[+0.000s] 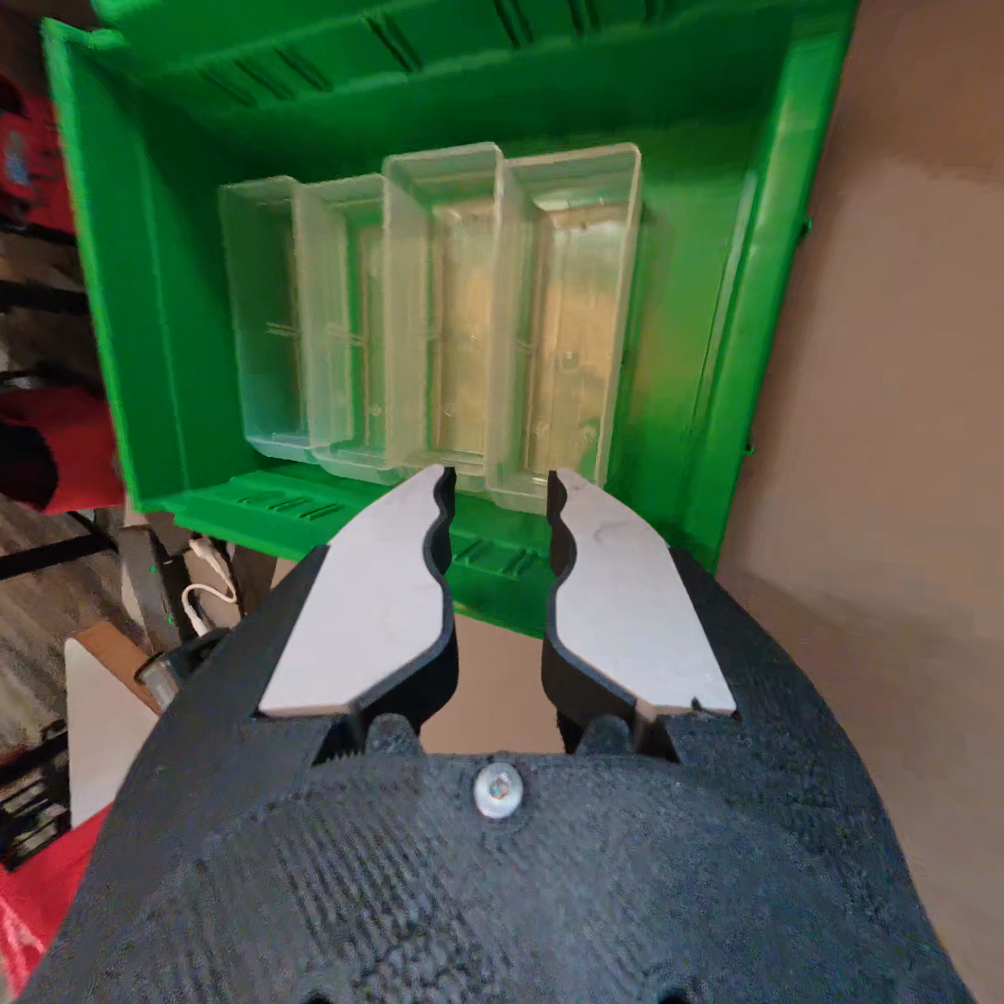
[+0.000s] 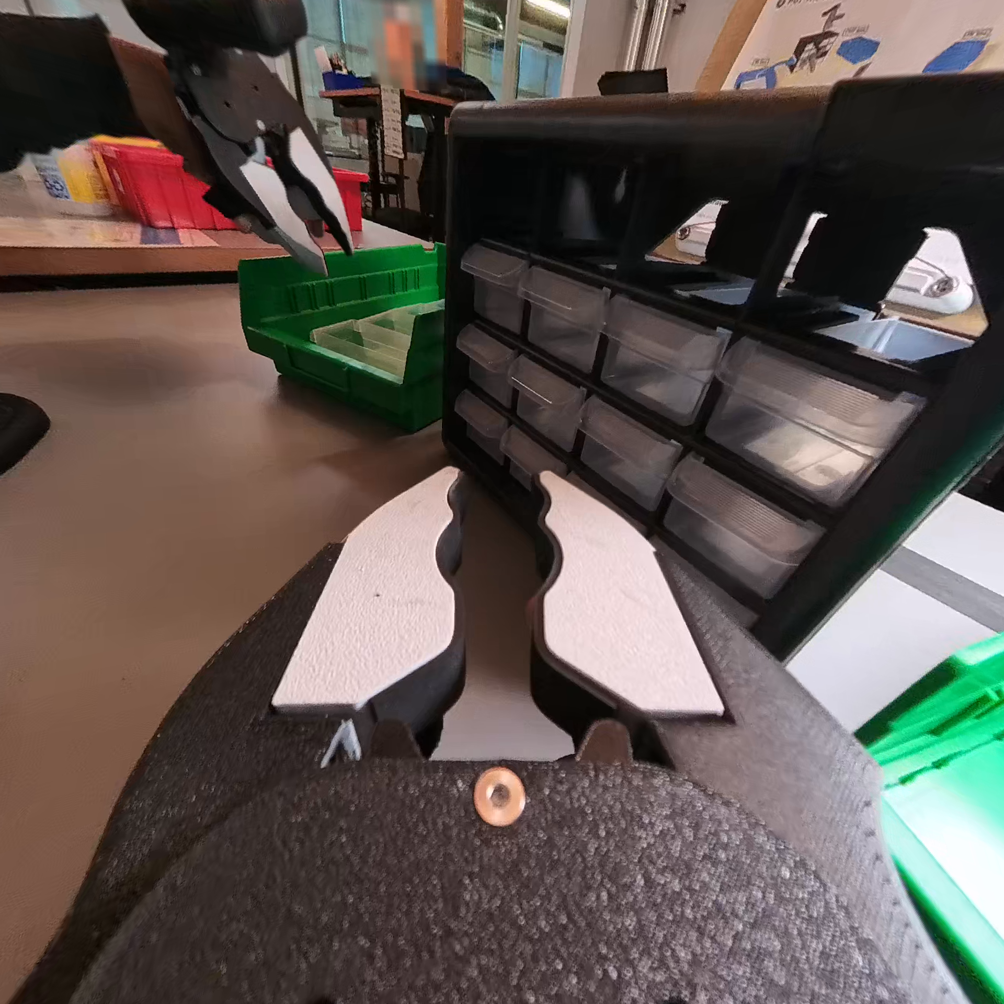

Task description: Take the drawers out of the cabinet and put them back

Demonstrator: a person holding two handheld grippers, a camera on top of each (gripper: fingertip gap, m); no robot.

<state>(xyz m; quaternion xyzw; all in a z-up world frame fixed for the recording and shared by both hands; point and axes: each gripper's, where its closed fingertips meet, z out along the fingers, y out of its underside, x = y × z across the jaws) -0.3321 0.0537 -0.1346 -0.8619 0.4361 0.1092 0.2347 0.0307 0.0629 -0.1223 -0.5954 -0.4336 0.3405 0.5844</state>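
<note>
- We see the brown table [image 2: 136, 489] under everything.
- The black cabinet [image 2: 896, 136] stands on it, with its top row empty and clear drawers [image 2: 657, 353] filling the rows below.
- Beside it sits a green bin [image 1: 163, 304] holding four clear drawers [image 1: 451, 315].
- Our left claw [image 1: 500, 478] hangs open above the bin, holding nothing.
- Our right claw [image 2: 500, 478] is open and empty near the cabinet's bottom corner.

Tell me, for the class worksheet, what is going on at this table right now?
A person is working with two handheld grippers on a black plastic drawer cabinet. Four clear plastic drawers lie side by side in a green plastic bin next to it, and the cabinet's top row shows empty slots. The left gripper hovers open above the drawers in the bin. The right gripper is open and empty, low by the cabinet's front corner.
</note>
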